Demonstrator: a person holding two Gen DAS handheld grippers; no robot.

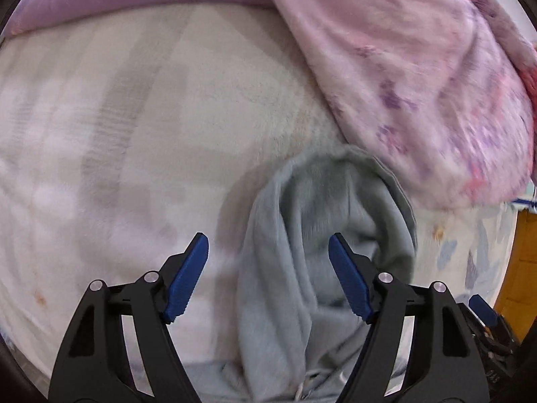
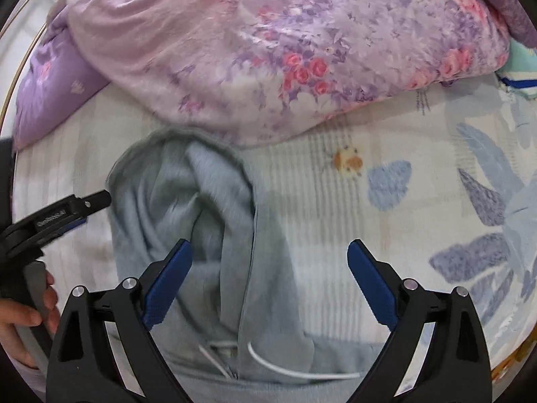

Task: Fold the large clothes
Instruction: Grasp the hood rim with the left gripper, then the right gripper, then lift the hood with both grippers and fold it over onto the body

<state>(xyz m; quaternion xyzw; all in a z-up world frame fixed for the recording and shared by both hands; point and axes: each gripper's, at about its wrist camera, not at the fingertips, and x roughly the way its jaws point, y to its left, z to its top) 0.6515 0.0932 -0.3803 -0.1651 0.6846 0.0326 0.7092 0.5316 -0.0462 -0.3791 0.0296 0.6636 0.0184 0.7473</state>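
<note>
A grey-blue hoodie [image 2: 214,235] lies on a bed [image 1: 117,134], its hood bunched and half turned in on itself, pointing toward a floral quilt [image 2: 285,50] heaped at the far side. White drawstrings [image 2: 285,369] trail loose at the neck. Both grippers point down over the hood: the left gripper [image 1: 268,268] has its fingers spread wide with a ridge of hood cloth between them, not pinched; the right gripper [image 2: 268,275] is just as wide, straddling the hood's right edge and bare sheet, holding nothing. A hand [image 2: 23,309] grips the left tool's handle. Folding looks barely begun: the hood is still rumpled, no clean crease shows, and the body and sleeves lie out of frame, so their state cannot be told.
</note>
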